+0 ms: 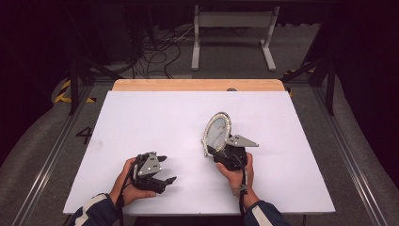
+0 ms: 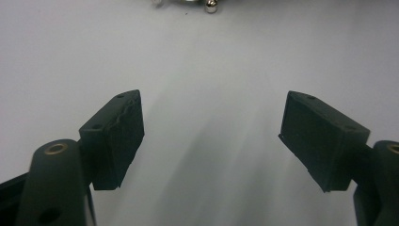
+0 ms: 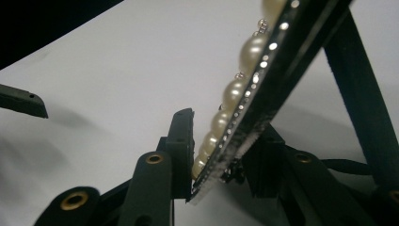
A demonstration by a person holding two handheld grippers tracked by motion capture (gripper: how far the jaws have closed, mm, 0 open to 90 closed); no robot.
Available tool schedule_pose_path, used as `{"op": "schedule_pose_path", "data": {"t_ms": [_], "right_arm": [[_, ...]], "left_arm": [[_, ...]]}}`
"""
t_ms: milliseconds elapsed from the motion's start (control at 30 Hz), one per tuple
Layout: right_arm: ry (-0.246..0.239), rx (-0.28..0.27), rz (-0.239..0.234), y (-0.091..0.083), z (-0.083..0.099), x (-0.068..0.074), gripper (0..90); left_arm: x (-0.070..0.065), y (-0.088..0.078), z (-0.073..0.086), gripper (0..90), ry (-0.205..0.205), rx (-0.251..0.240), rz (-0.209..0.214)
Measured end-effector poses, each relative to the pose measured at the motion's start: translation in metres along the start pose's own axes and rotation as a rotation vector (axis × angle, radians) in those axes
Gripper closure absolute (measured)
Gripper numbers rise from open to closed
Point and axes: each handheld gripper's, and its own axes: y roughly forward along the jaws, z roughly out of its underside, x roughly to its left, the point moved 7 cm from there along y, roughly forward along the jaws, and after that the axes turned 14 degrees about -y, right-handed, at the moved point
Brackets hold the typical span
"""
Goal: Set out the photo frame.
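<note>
frame (image 1: 217, 131) upright on table (image 1: 141, 117) – right tool (image 1: 221, 153) at its base

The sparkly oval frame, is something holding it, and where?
Yes. The right gripper pinches the pearl-rimmed oval frame by its bottom edge, one finger on each face. The left gripper holds nothing.

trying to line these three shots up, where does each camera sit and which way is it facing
High view: fixed above the person's side, facing forward and down on the white table; both forearms, left gripper and right gripper show.
Left gripper view: rides the left gripper, facing along its open jaws over bare table.
Right gripper view: rides the right gripper, facing along its jaws, which clamp the oval pearl-rimmed frame by its lower edge.
Shared: the frame shows in the high view too; small metal balls at the top edge of the left gripper view may be its feet.
</note>
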Motion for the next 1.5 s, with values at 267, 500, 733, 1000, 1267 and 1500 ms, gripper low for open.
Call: {"op": "schedule_pose_path", "data": {"t_ms": [267, 500, 733, 1000, 1267, 1500], "right_arm": [[-0.012, 0.012, -0.063, -0.009, 0.004, -0.001, 70.3], [-0.035, 0.028, -0.123, -0.016, 0.007, -0.003, 71.5], [-0.058, 0.048, -0.151, -0.019, 0.007, -0.004, 71.9], [-0.118, 0.061, -0.108, -0.018, 0.009, -0.003, 60.1], [-0.061, 0.012, -0.104, -0.005, 0.008, 0.002, 66.0], [-0.053, 0.025, -0.122, -0.003, 0.01, -0.001, 73.2]], "left_arm": [[0.001, 0.001, 0.0, 21.1, -0.014, 0.001, -0.001], [0.0, 0.001, 0.0, 20.9, -0.009, 0.004, -0.002], [0.002, 0.0, 0.0, 20.9, -0.022, -0.002, -0.001], [0.002, 0.001, 0.0, 20.8, -0.024, -0.001, -0.002], [0.005, 0.011, -0.002, 20.4, -0.03, 0.007, 0.006], [0.016, 0.026, -0.013, 19.3, -0.035, 0.006, -0.004]]}}
